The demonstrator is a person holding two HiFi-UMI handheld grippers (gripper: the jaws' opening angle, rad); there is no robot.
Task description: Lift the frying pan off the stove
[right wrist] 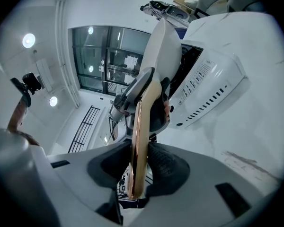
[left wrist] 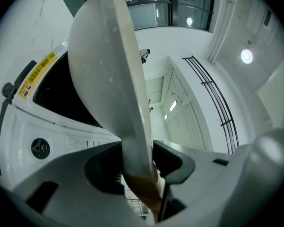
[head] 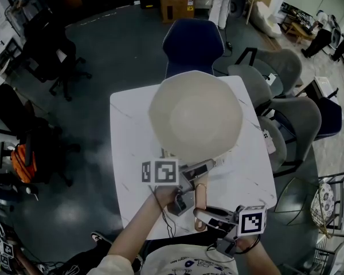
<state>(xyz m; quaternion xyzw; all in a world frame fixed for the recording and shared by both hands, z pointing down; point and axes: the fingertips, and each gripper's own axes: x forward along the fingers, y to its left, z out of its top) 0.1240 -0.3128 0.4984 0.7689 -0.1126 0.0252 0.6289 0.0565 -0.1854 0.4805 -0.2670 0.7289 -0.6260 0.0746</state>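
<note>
Over the white square table [head: 132,148], find one cream, shallow metal frying pan [head: 195,116], raised above the single white stove with a black glass top [left wrist: 52,122] and apparently clear of it. Note the left gripper [left wrist: 138,162] clamped on the neck, at the junction of pale pan and copper-brown handle [right wrist: 141,126]. Note the right gripper [right wrist: 141,167] pinching that handle's far end. Expect a stiff, fairly weighty load, heavy toward the bowl, with a smooth handle prone to twisting between the pads. Take hold just so: one grip close to the bowl for the weight, the other at the tail against roll. Carry it level and slowly. Count two grippers, one pan, one handle, one stove, one table.
</note>
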